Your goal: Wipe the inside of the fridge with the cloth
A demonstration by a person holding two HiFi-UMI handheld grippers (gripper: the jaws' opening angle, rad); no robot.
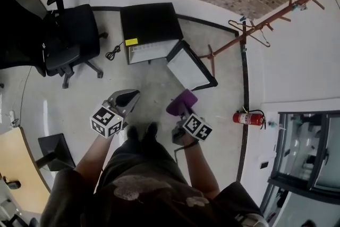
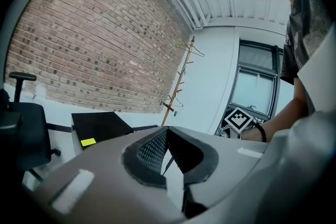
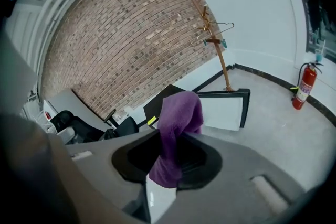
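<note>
A small black fridge (image 1: 149, 26) stands on the floor by the brick wall, its door (image 1: 190, 66) swung open to the right with the white inner side showing. My right gripper (image 1: 179, 109) is shut on a purple cloth (image 1: 181, 102) and is held over the floor short of the door. In the right gripper view the cloth (image 3: 178, 123) hangs up out of the jaws, with the fridge (image 3: 167, 96) and door (image 3: 227, 111) beyond. My left gripper (image 1: 126, 98) is shut with nothing in it, held beside the right one. The fridge (image 2: 100, 126) shows low in the left gripper view.
A black office chair (image 1: 69, 40) stands left of the fridge, with a cable (image 1: 113, 52) lying between them. A coat rack (image 1: 245, 34) leans at the right wall, and a red fire extinguisher (image 1: 247, 118) sits below it. A wooden table corner (image 1: 18, 167) is at my left.
</note>
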